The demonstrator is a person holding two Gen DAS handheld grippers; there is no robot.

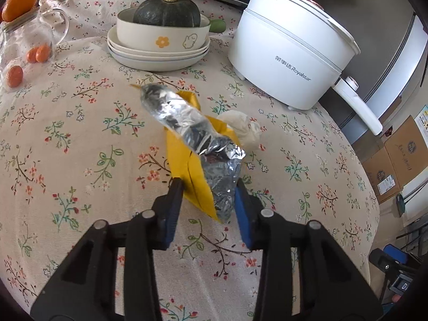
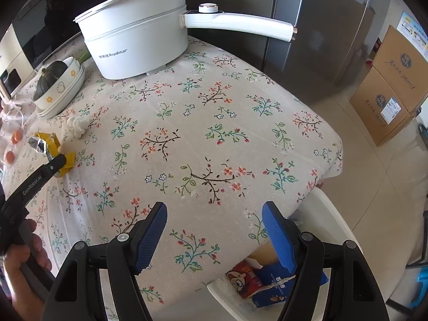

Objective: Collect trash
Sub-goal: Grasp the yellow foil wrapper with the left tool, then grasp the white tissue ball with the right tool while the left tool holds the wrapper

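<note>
A yellow snack wrapper with a silver foil inside (image 1: 187, 133) stands up off the flowered tablecloth (image 1: 80, 139). My left gripper (image 1: 208, 187) is shut on its lower end, one pad against the yellow side and the other against the foil. The right wrist view shows the same wrapper (image 2: 48, 141) at far left, with the left gripper (image 2: 57, 164) on it. A crumpled white tissue (image 1: 240, 128) lies just behind the wrapper. My right gripper (image 2: 214, 214) hangs open and empty over the table's near right corner, above a white bin (image 2: 329, 214) holding snack packets (image 2: 248, 278).
A white electric pot (image 1: 289, 53) with a long handle (image 2: 240, 24) stands at the back right. A dark squash in a bowl on stacked plates (image 1: 160, 37) is at the back. A glass jar with small oranges (image 1: 29, 48) is at left. Cardboard boxes (image 2: 388, 88) stand on the floor.
</note>
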